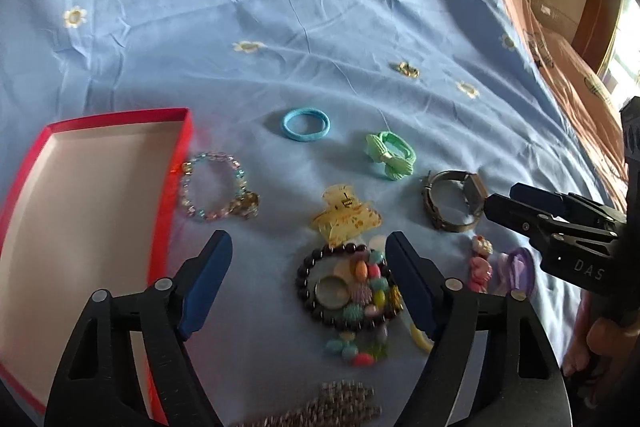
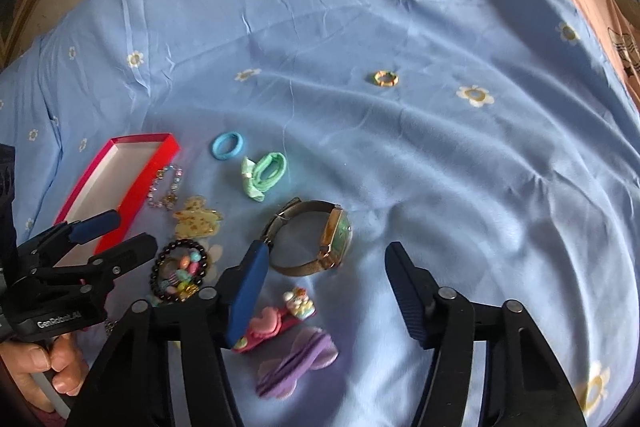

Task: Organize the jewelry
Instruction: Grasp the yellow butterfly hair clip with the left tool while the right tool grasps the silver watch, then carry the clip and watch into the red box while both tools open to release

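My left gripper [image 1: 309, 242] hangs open over a dark bead bracelet [image 1: 303, 277] that rings several coloured beads; nothing is between its pads. A red open box [image 1: 120, 115] with a pale inside lies to its left. My right gripper [image 2: 326, 249] is open, and a metal wristwatch [image 2: 340, 235] lies on the sheet just ahead, between its fingertips, without being gripped. In the left wrist view the right gripper [image 1: 502, 197] reaches the watch [image 1: 430, 203] from the right. In the right wrist view the left gripper [image 2: 132, 229] sits beside the red box [image 2: 140, 138].
On the blue flowered sheet [image 2: 440, 167] lie a yellow claw clip [image 1: 348, 219], a crystal bracelet [image 1: 188, 187], a blue hair tie [image 1: 288, 131], a green bow tie [image 1: 390, 155], a small ring [image 2: 386, 79], a pink clip [image 2: 272, 323] and a purple bow [image 2: 296, 363]. A hand [image 2: 36, 367] holds the left gripper.
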The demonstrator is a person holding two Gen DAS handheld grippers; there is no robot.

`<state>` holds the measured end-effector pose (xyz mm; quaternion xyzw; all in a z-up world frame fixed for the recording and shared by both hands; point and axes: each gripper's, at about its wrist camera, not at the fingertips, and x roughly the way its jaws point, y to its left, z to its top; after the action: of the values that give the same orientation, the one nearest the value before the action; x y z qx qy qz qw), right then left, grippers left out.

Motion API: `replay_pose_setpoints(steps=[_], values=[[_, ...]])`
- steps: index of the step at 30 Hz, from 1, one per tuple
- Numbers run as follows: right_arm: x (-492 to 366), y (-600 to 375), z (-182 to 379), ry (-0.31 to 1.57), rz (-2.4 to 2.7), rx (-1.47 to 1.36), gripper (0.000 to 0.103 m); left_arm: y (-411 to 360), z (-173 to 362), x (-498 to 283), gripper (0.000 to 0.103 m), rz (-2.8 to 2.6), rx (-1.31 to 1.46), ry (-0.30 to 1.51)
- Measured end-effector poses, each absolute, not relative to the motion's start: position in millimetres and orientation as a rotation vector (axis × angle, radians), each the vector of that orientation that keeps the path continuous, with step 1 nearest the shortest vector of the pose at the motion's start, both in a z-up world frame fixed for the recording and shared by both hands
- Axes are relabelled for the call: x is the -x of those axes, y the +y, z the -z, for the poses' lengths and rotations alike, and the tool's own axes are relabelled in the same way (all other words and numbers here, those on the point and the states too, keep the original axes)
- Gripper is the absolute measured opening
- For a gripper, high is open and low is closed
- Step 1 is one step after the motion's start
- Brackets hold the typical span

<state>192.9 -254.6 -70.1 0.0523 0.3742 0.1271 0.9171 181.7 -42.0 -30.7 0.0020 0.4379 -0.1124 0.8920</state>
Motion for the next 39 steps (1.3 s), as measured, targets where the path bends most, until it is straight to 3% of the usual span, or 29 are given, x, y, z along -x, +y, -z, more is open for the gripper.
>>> replay_pose_setpoints(steps=[4, 6, 9, 13, 15, 17, 39], values=[[-206, -255, 76, 0.801, -0.26, -0.111, 0.056, -47, 41, -196, 0.077, 0.254, -0.001, 0.945], [-212, -253, 79, 0.818, -0.261, -0.109, 0.047, -50, 46, -203, 0.073, 0.269, 0.007, 0.961], [-219, -251, 85, 0.841, -0.263, -0.111, 0.037, -53, 52, -212, 0.062, 0.287, 0.02, 0.983], [-225, -253, 88, 0.85, -0.257, -0.122, 0.026, -54, 58, -219, 0.037, 0.308, 0.039, 1.001], [-225, -253, 88, 0.849, -0.259, -0.122, 0.015, -53, 58, -220, 0.033, 0.319, 0.042, 0.998], [-225, -253, 88, 0.846, -0.26, -0.124, 0.012, -51, 56, -219, 0.029, 0.334, 0.056, 0.992], [-199, -202, 49, 0.757, -0.389, -0.096, 0.007, 16, 2, -168, 0.024, 0.292, 0.177, 0.842]])
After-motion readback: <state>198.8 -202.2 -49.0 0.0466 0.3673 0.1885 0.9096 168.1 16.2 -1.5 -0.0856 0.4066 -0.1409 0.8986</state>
